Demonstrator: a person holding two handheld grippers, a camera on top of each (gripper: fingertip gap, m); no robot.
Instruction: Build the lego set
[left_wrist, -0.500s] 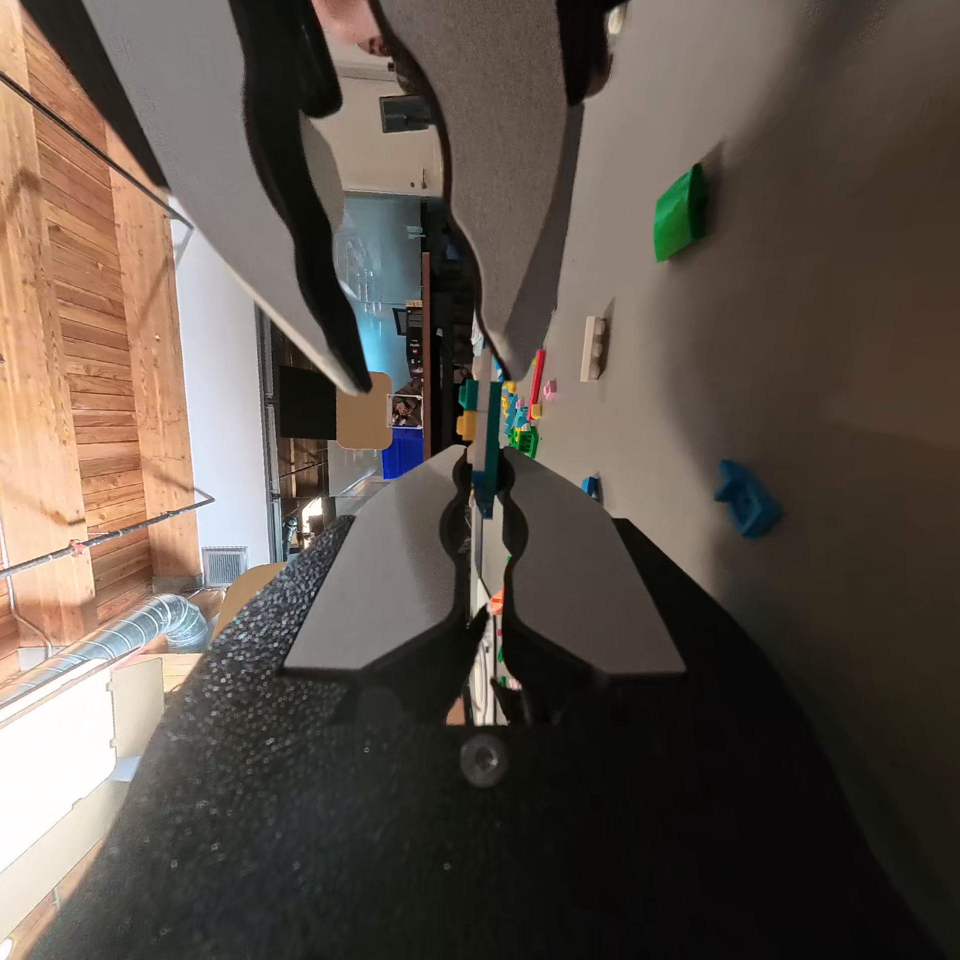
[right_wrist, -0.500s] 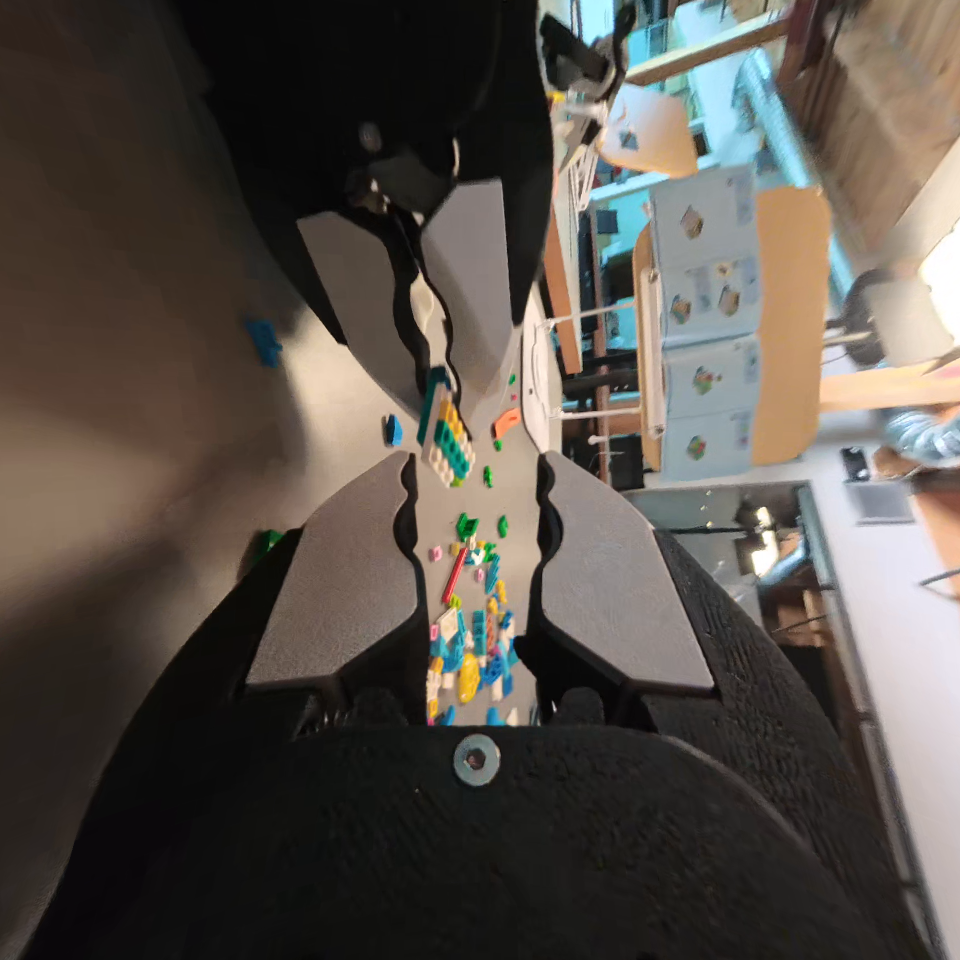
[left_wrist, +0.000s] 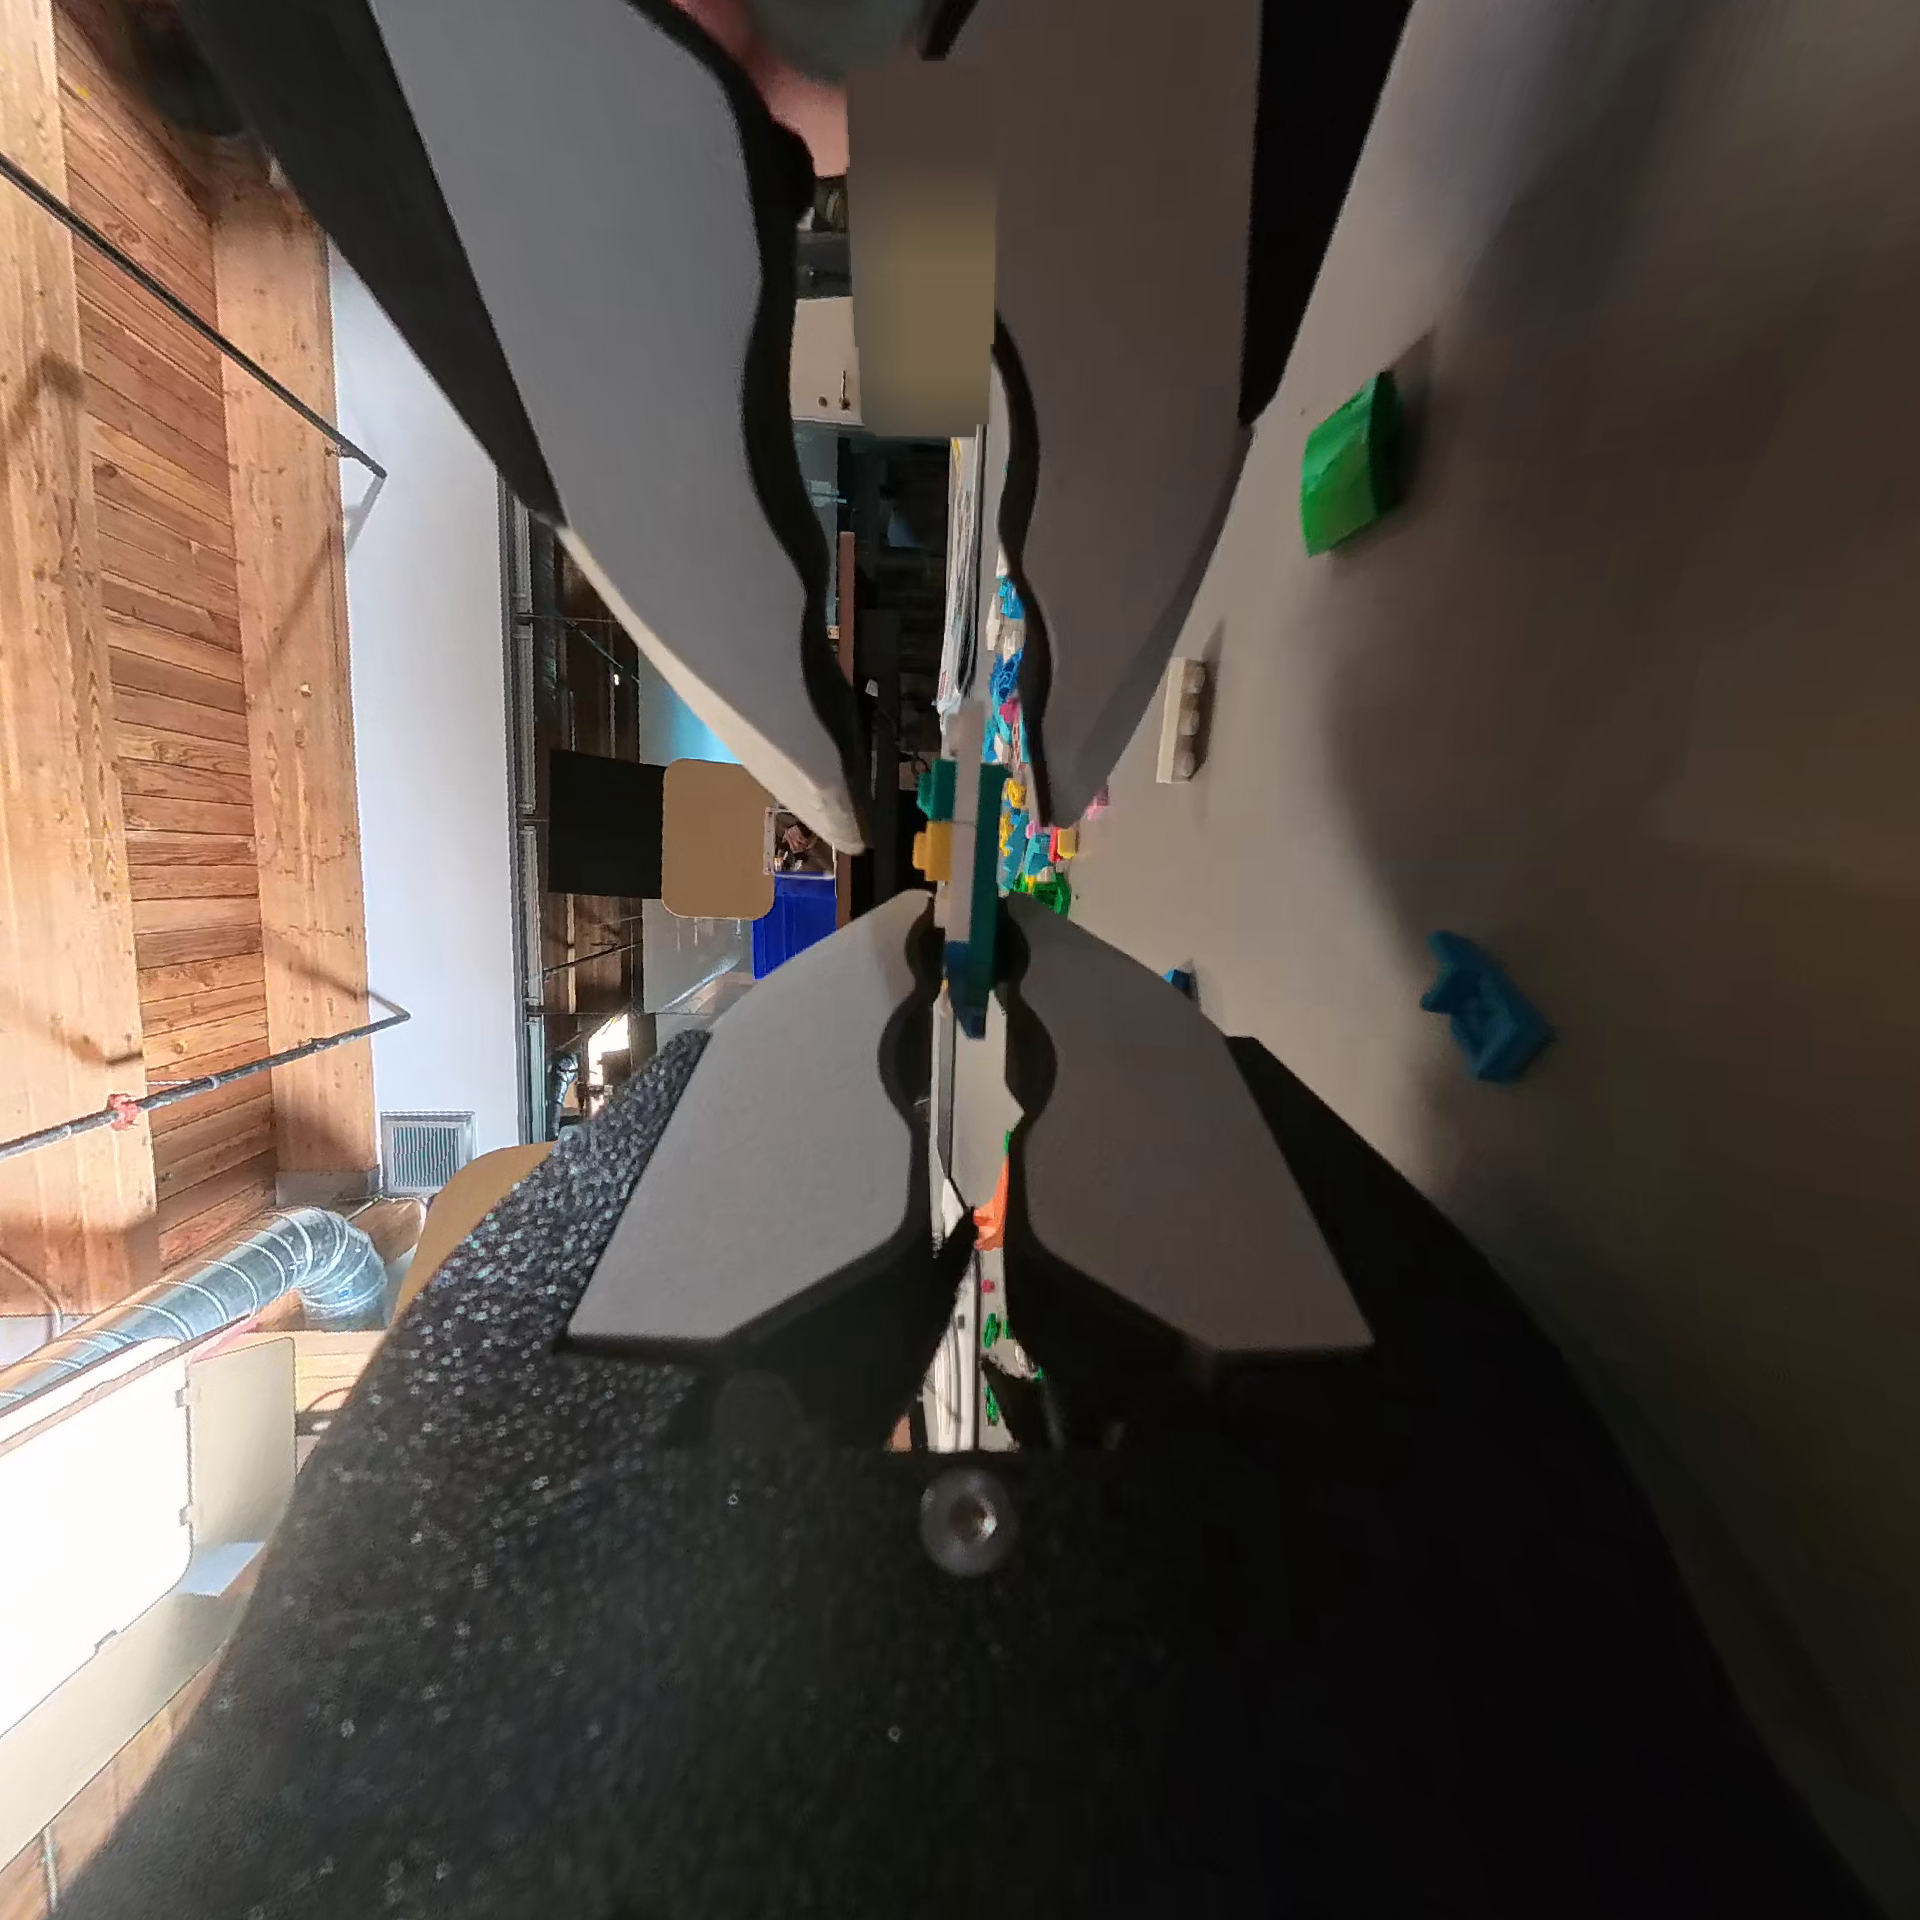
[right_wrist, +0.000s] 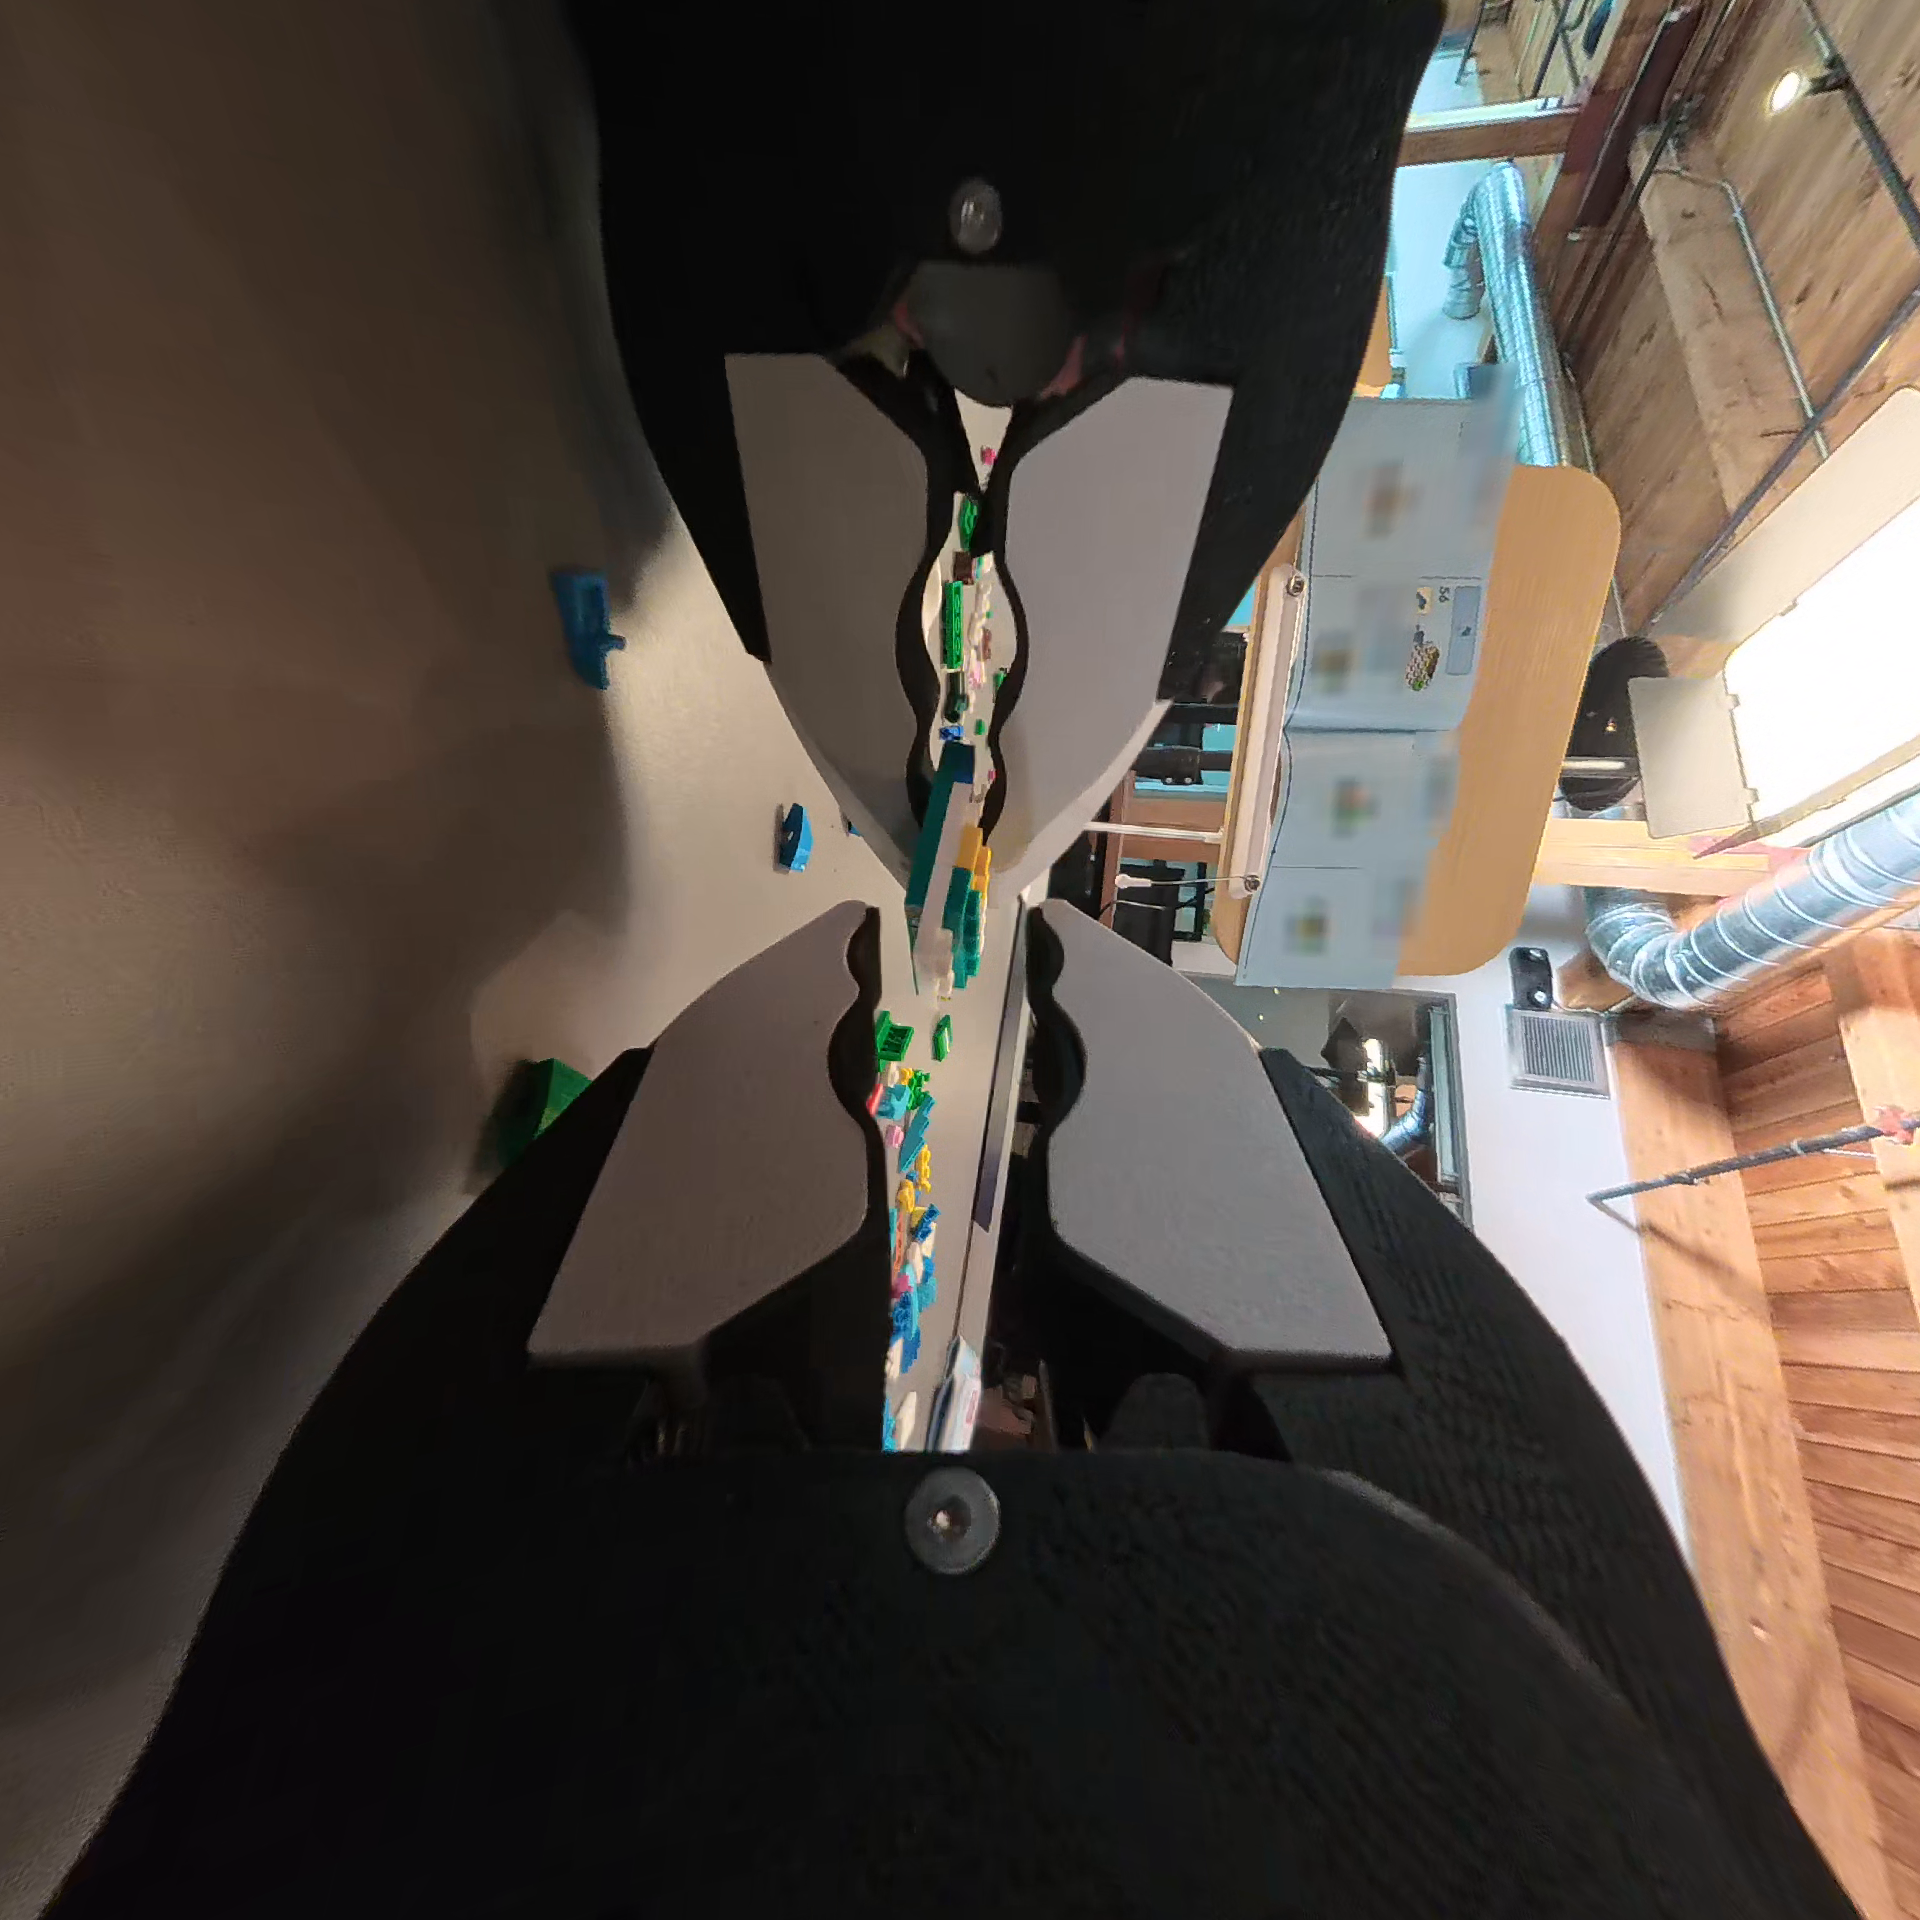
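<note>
My left gripper is shut on one end of a flat lego assembly of teal, white, yellow and blue bricks, held on edge above the grey table. My right gripper comes in from the opposite side, open, with its fingertips on either side of the assembly's free end and a small gap on each side. In the right wrist view the assembly sits between my right gripper and the left gripper facing it.
On the table lie a green curved brick, a white brick, a blue piece and a pile of small coloured pieces. An instruction booklet stands on a wooden stand beyond the table edge.
The two grippers have come together. My right gripper's fingers have narrowed and now flank the free end of the assembly. The left gripper still holds it.
</note>
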